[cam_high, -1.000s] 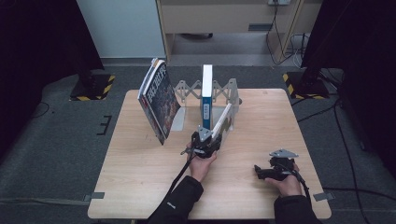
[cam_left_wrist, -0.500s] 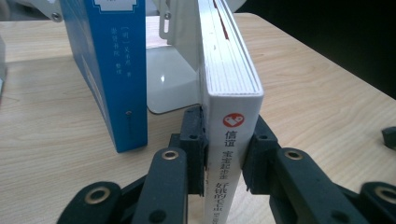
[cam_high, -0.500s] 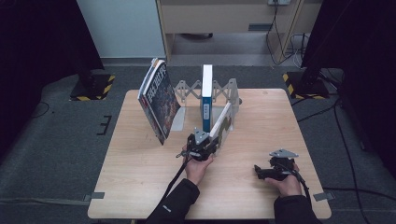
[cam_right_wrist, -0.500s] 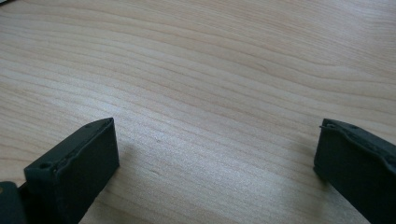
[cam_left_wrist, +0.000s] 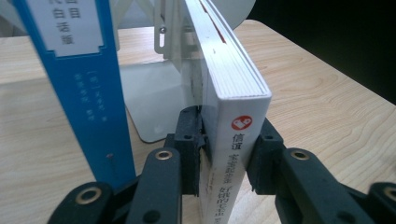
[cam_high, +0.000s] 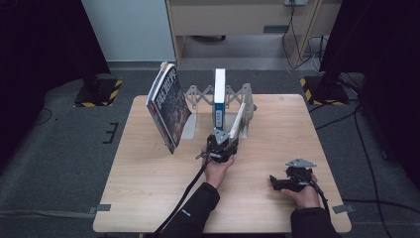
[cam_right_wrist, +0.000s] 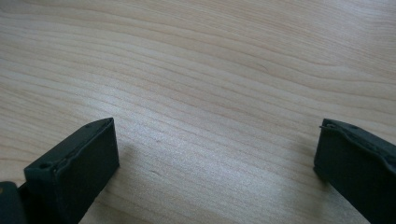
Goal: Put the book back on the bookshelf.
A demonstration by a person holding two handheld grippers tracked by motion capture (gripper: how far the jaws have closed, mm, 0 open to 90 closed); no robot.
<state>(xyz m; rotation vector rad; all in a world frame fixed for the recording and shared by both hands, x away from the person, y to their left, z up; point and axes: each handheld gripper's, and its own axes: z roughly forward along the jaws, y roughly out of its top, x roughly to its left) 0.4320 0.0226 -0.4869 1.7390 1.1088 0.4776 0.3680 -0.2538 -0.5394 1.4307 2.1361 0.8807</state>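
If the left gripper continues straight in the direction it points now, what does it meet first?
The left gripper, shut on the white book, would probably meet the metal book rack first; depth is unclear.

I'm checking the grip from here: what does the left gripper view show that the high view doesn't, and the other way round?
Left gripper view: the jaws clamped on the white book's spine near its bottom end, its heart logo readable.

High view: the right gripper resting on the table, and a dark-covered book leaning at the rack's left end.

Both: the white book, the blue book and the rack's metal.
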